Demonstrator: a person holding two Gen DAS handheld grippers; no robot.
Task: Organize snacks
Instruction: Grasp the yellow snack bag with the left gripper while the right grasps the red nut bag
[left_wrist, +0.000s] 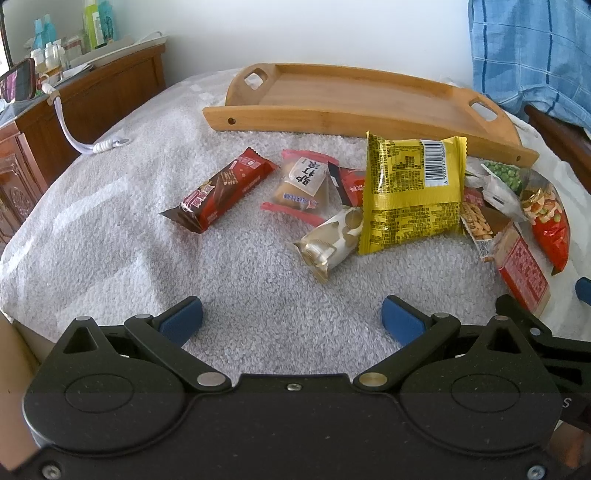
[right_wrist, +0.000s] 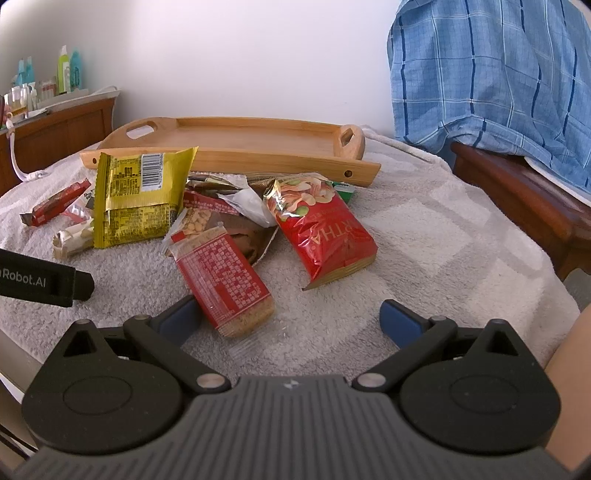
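Note:
Several snack packets lie in a heap on a white towel in front of an empty wooden tray (left_wrist: 332, 122) (right_wrist: 236, 157). A yellow packet (left_wrist: 413, 192) (right_wrist: 138, 195) leans upright in the heap. Left of it lie a dark red wafer bar (left_wrist: 221, 188), a small cake packet (left_wrist: 301, 184) and a beige wrapper (left_wrist: 332, 240). My left gripper (left_wrist: 291, 321) stands open over bare towel, short of the heap. My right gripper (right_wrist: 291, 317) is open too, its left finger (right_wrist: 181, 319) beside a red-labelled cracker pack (right_wrist: 225, 284). A red nut bag (right_wrist: 321, 229) lies further right.
A wooden cabinet with bottles (left_wrist: 74, 85) stands at the left. A blue checked cloth (right_wrist: 491, 77) hangs over dark wooden furniture (right_wrist: 517, 192) at the right. A white coiled cable (left_wrist: 92, 140) drapes onto the towel. The left gripper's black body (right_wrist: 40, 282) shows in the right wrist view.

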